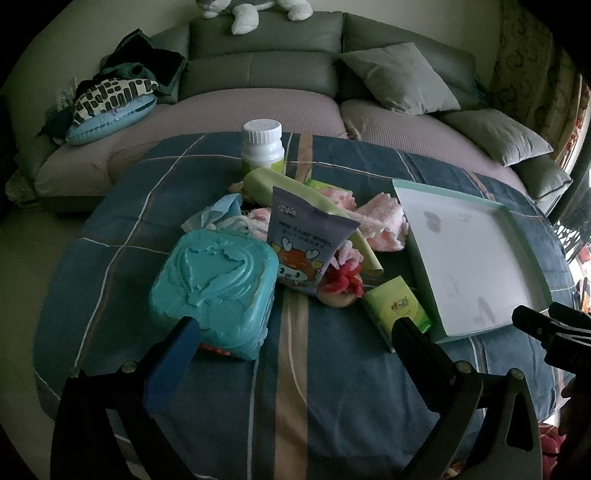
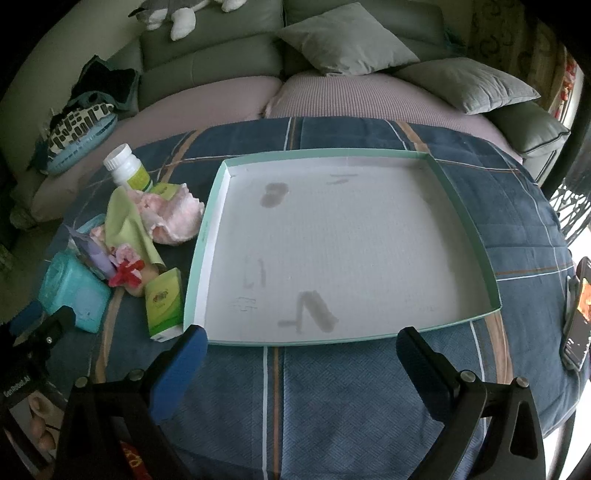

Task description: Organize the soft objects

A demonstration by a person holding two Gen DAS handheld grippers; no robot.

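Observation:
A pile lies on the blue plaid cloth: a teal wipes box, a mini baby wipes pack, a green cloth, a pink fluffy cloth, a red and pink soft toy and a green tissue pack. My left gripper is open just short of the pile, holding nothing. An empty white tray with a green rim lies right of the pile. My right gripper stands open at the tray's near edge. The pink cloth and tissue pack lie left of the tray.
A white pill bottle stands behind the pile. A grey sofa with cushions runs along the back, with clothes heaped at its left end and a plush toy on top. A phone lies at the table's right edge.

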